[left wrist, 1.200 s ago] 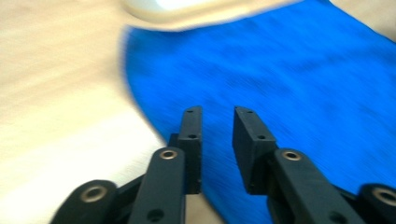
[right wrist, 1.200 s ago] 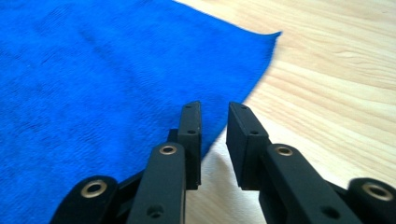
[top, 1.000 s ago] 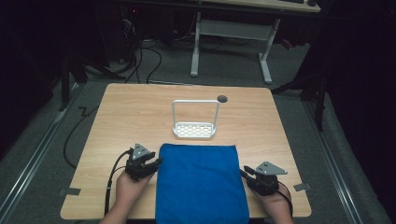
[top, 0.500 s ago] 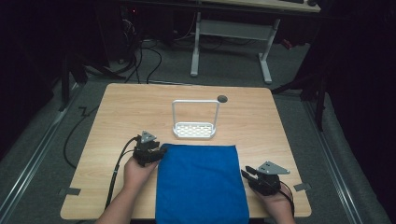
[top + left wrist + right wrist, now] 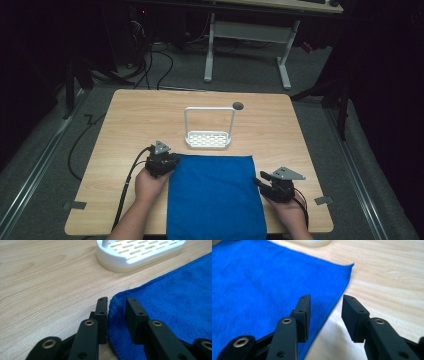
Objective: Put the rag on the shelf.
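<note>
Claws: two, left (image 5: 117,305), right (image 5: 325,305); one blue cloth (image 5: 215,195); one white rack (image 5: 208,139).

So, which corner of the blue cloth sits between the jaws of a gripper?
The far left corner of the blue cloth: it lies between the left gripper jaws, which have just been closing. The right gripper straddles the cloth's right edge, short of the far right corner.

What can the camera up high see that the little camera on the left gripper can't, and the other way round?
High view: the person's forearms, the right gripper at the blue cloth's right edge, the rack's tall wire handle, the table edge and floor. Left gripper view: the left gripper up close, its jaws, just closing, astride the cloth's corner with a gap showing. Both: cloth, white rack, wooden tabletop.
</note>
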`<state>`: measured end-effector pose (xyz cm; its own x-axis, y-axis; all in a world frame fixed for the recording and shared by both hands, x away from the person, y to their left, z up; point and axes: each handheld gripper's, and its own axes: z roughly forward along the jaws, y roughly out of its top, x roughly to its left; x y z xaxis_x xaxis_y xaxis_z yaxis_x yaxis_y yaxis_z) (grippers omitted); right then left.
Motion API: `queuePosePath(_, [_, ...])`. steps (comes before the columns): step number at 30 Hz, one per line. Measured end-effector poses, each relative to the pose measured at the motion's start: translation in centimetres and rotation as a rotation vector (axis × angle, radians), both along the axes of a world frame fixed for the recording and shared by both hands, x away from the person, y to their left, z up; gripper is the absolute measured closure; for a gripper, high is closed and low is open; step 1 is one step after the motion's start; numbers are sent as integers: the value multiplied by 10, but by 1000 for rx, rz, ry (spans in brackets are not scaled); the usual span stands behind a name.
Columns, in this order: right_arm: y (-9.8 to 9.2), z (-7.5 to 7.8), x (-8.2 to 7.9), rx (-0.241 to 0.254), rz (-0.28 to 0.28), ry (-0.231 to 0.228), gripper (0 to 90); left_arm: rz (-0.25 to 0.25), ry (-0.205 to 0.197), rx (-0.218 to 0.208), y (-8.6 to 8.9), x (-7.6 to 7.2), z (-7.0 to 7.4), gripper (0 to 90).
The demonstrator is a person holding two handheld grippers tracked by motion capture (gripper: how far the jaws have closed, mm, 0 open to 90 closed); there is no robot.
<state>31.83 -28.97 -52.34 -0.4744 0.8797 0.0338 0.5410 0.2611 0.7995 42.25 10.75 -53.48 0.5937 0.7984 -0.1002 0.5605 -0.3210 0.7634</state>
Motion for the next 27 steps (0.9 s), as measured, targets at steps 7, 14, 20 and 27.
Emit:
queuePosePath(7, [12, 2, 35, -70, -32, 21, 506, -16, 8, -5, 0, 1, 0, 825])
queuePosePath(14, [18, -4, 72, -67, -66, 70, 513, -23, 7, -3, -1, 0, 0, 846])
queuePosePath(20, [19, -6, 82, -75, -63, 83, 599, -9, 15, -14, 1, 1, 0, 866])
queuePosePath(27, [23, -5, 80, -86, -54, 86, 633, -16, 12, -7, 1, 1, 0, 867])
